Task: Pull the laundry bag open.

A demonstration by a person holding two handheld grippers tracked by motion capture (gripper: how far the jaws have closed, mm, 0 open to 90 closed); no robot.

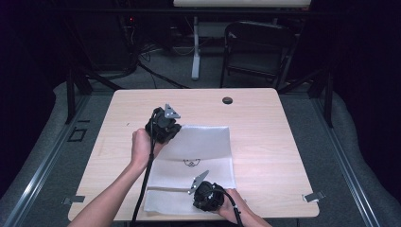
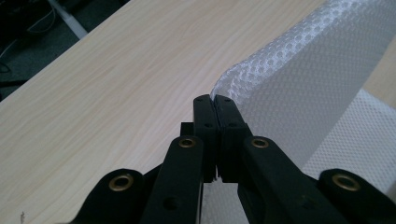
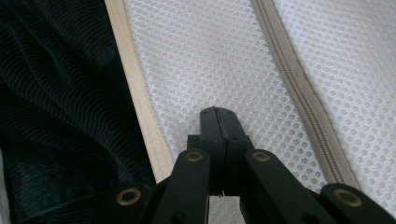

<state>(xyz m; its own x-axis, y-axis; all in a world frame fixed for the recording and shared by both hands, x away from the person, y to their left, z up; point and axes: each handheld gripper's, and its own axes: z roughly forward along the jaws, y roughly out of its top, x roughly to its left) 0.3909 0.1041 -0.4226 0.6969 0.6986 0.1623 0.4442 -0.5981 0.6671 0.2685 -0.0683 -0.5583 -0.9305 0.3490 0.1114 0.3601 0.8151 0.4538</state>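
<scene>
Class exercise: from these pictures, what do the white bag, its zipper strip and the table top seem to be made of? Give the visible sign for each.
White bag: looks like synthetic mesh fabric, with rows of tiny holes and a soft fold at the left claw.
Zipper strip: beige woven tape with fine teeth, probably plastic.
Table top: pale wood-grain, matte; possibly laminate.

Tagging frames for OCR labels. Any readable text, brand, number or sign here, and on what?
No readable text in any view.
Small dark printed emblem on the white mesh zippered bag: too small and blurred to read; can't tell whether it holds letters.
Light wooden table, left gripper and right gripper: no markings visible.
</scene>
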